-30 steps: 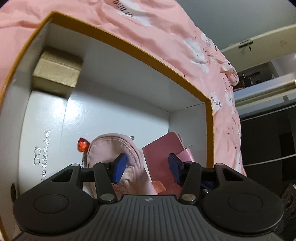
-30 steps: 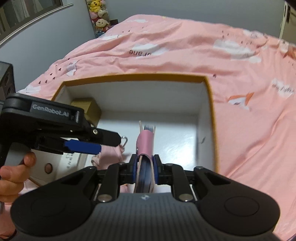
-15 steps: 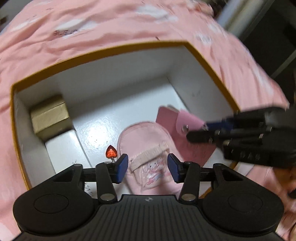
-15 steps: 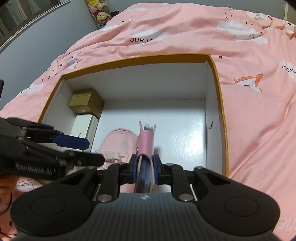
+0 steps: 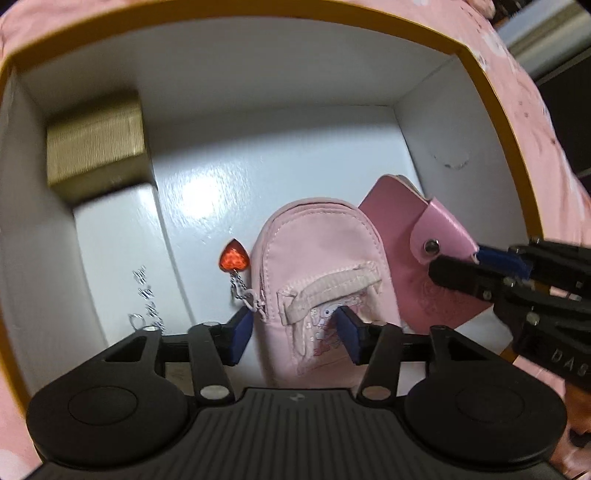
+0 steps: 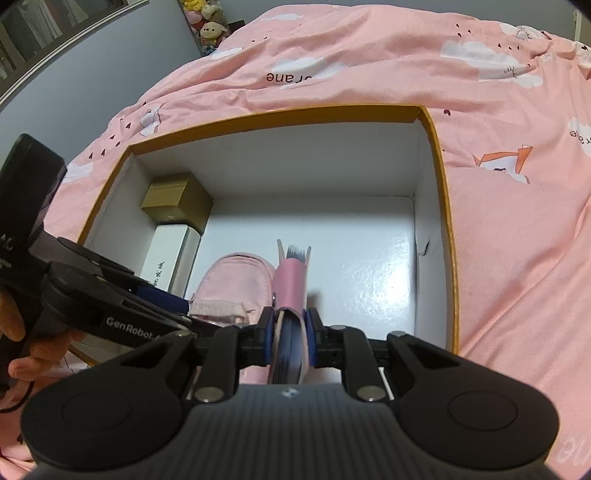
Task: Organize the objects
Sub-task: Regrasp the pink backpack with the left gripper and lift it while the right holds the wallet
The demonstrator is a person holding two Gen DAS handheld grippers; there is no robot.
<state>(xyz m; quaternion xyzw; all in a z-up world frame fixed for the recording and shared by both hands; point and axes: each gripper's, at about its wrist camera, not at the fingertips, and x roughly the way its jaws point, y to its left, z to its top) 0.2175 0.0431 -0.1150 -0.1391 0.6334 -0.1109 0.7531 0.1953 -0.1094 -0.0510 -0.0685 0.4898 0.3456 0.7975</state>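
A pink mini backpack pouch [image 5: 317,251] with a red heart charm [image 5: 233,255] lies on the floor of the orange-rimmed white box [image 5: 258,11]. My left gripper [image 5: 295,332] points down at its lower end. Its jaws are closing, one blue pad at the pouch's left edge and the other over its front pocket; no firm squeeze shows. My right gripper [image 6: 290,339] is shut on a pink snap card holder [image 6: 291,280], which stands on edge in the box just right of the pouch [image 6: 236,273]. In the left wrist view the card holder [image 5: 399,221] leans beside the pouch.
A gold box [image 5: 96,144] sits in the back left corner, with a long white box [image 5: 118,251] in front of it along the left wall. The box rests on a pink bedspread [image 6: 406,66]. A hand [image 6: 22,332] holds the left tool at the box's left side.
The left gripper has rolled and sunk closer over the pouch, and its pads now stand narrower around the pouch's lower end. The right gripper has kept its hold on the card holder, nearly still.
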